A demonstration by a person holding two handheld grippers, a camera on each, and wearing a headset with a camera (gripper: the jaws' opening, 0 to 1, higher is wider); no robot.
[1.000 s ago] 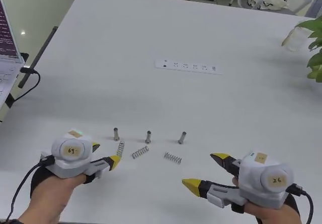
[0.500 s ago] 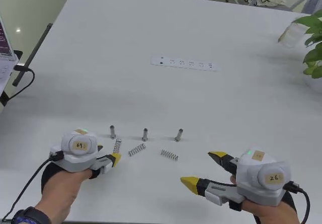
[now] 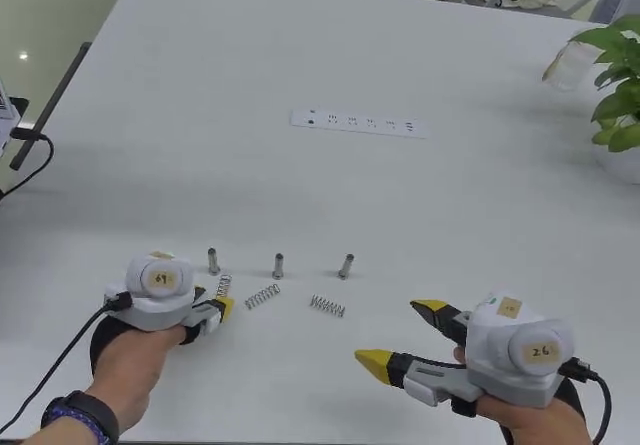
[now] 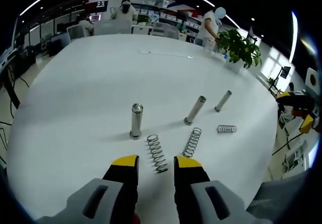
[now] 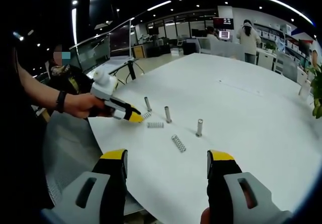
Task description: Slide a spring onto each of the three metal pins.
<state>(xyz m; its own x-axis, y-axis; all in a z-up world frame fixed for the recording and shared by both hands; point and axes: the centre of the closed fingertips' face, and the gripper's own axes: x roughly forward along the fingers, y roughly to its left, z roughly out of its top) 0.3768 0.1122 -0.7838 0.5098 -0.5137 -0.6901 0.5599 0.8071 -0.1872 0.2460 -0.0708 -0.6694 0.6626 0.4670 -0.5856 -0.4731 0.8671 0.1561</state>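
Note:
Three short metal pins stand in a row on the white table: left pin (image 3: pixel 213 260), middle pin (image 3: pixel 278 264), right pin (image 3: pixel 346 266). Three springs lie just in front of them: left spring (image 3: pixel 223 286), middle spring (image 3: pixel 262 296), right spring (image 3: pixel 327 306). My left gripper (image 3: pixel 222 305) is low at the left spring (image 4: pixel 156 153), open narrowly, its yellow tips on either side of the spring's near end. My right gripper (image 3: pixel 402 336) hovers wide open to the right, nothing between its fingers; the right spring (image 5: pixel 178 143) lies ahead of it.
A white power strip (image 3: pixel 357 123) lies mid-table behind the pins. A potted plant (image 3: pixel 615 95) stands at the far right edge. A black cable (image 3: pixel 30 155) hangs off the left edge. The near table edge runs just below both hands.
My left gripper has moved in to the left spring and its jaws have narrowed. The right gripper has barely moved. The head camera has shifted.

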